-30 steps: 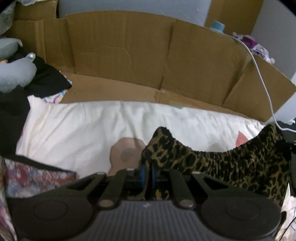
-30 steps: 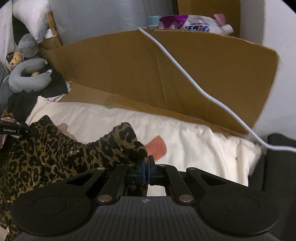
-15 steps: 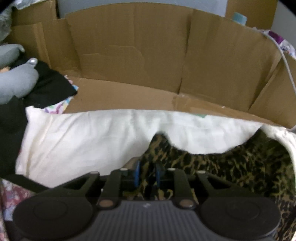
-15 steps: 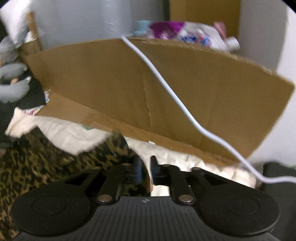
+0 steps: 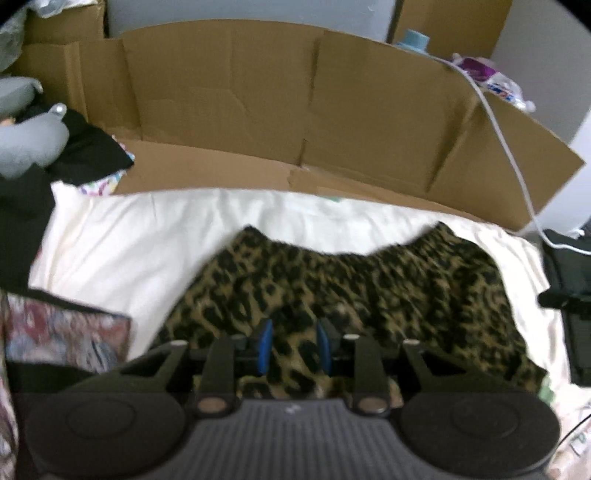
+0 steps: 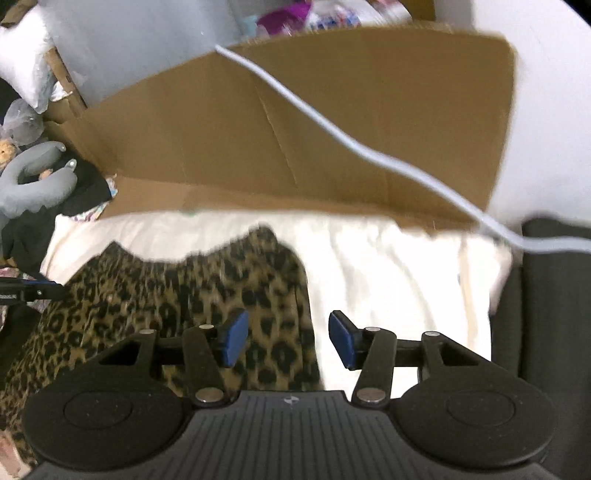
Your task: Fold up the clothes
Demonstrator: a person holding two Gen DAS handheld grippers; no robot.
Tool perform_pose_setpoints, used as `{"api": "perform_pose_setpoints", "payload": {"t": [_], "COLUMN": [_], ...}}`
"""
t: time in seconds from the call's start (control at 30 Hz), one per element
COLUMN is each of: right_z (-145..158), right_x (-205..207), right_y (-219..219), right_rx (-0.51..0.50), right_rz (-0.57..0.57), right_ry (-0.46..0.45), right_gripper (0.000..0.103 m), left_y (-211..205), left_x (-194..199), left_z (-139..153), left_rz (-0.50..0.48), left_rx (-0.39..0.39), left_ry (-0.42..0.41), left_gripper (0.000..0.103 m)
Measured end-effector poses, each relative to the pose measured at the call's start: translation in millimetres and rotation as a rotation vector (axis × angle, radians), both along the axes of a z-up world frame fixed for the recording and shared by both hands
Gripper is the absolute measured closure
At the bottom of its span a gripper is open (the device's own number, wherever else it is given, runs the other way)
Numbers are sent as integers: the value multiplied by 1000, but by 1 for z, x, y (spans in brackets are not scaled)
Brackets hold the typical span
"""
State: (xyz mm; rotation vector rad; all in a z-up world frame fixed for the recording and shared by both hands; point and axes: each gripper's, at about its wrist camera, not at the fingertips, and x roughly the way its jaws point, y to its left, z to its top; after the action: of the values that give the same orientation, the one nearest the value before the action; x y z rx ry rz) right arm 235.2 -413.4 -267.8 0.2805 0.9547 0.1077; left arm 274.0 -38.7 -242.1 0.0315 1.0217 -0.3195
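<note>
Left wrist view: the left gripper (image 5: 291,345) hangs low over the leopard-print garment (image 5: 354,295), its blue pads parted by a moderate gap with only patterned cloth showing beneath them, nothing pinched. The garment lies spread flat on the cream sheet (image 5: 129,251), its gathered waistband edge running along the far side with a shallow dip in the middle. Bare sheet lies to the left of the garment and along its far edge. A tall wall of creased brown cardboard (image 5: 258,103) closes off the back. A black cloth (image 5: 85,147) and a grey plush cushion (image 5: 26,144) crowd the left corner, and a floral patterned fabric (image 5: 62,332) sits near left. A white cable (image 5: 506,144) droops over the cardboard at right.

Right wrist view: the right gripper (image 6: 288,341) stands wide open, holding nothing, its left pad over the garment's right edge, its right pad over bare sheet. A broad strip of wrinkled sheet lies open to the right, ending at a dark surface (image 6: 554,314). The picture is motion-blurred; a purple-and-white packet (image 6: 314,16) peeks above the cardboard, its print unreadable.
</note>
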Motion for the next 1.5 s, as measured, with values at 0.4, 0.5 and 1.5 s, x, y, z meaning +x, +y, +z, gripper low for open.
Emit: {"api": "perform_pose_setpoints", "payload": {"t": [0.4,0.5,1.5], "right_z": [-27,-27,-39], "right_x": [-30,-31,-148], "right_y": [40,39,-19], "right_rx": [15,9,-29], "right_rz": [171,182,129], "right_ry": [118,121,174], "right_gripper": [48,49,97], "left_y": [-2,2,22], "left_x": [-73,-88,-167], "left_z": [0,-4,-40], "left_rz": [-33,-24,-76], "left_rx": [-55,-84,-94], "left_ry": [65,101,288], "left_gripper": [72,72,72]}}
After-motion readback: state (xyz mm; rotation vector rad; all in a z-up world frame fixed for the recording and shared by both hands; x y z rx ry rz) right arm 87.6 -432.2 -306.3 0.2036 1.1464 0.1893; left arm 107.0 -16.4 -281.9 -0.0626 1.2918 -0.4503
